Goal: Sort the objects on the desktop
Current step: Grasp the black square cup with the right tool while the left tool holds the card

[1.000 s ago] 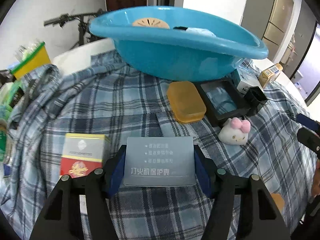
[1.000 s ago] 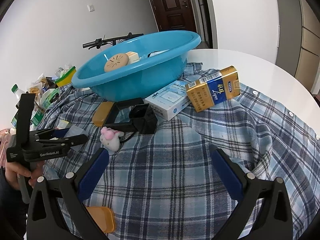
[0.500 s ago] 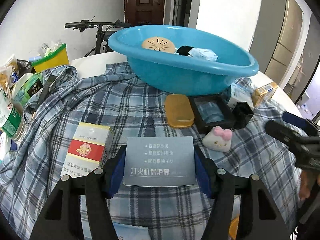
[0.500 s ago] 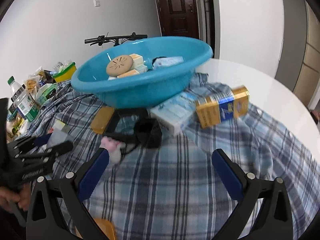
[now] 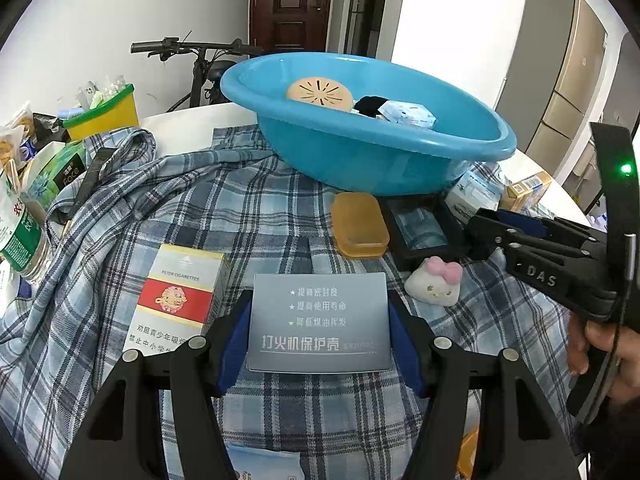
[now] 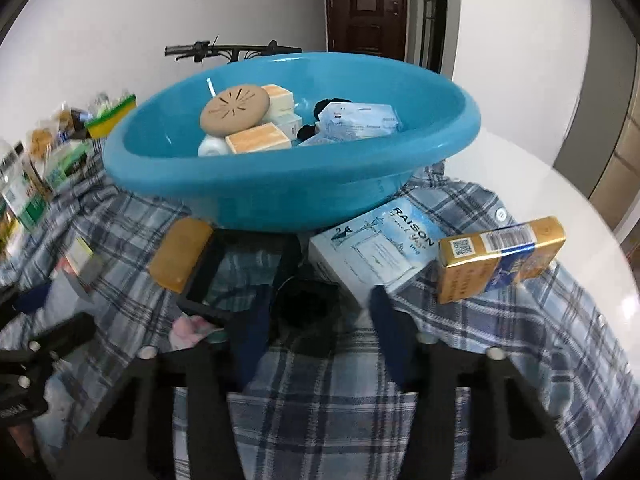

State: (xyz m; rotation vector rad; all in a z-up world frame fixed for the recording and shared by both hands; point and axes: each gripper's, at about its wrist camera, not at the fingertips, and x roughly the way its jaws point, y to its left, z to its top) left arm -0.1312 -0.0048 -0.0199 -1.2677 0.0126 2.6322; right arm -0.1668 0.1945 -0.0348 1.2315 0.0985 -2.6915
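Moved in toward the black object [image 6: 306,312] with right gripper [image 6: 316,320]; jaws closing, wide apart a second ago, object now between them, contact unclear through blur. Left to right: red-and-white cigarette pack [image 5: 176,296] lying on plaid cloth [image 5: 168,208]; left gripper [image 5: 319,338] clenched on grey card box [image 5: 319,320], same grip as before, held over the cloth; amber case [image 5: 359,224], black tray [image 5: 420,230], pink-bow plush [image 5: 434,286] beside it. Blue basin [image 6: 288,184] behind, already holding sorted items. Gold pack [image 6: 500,258] far right.
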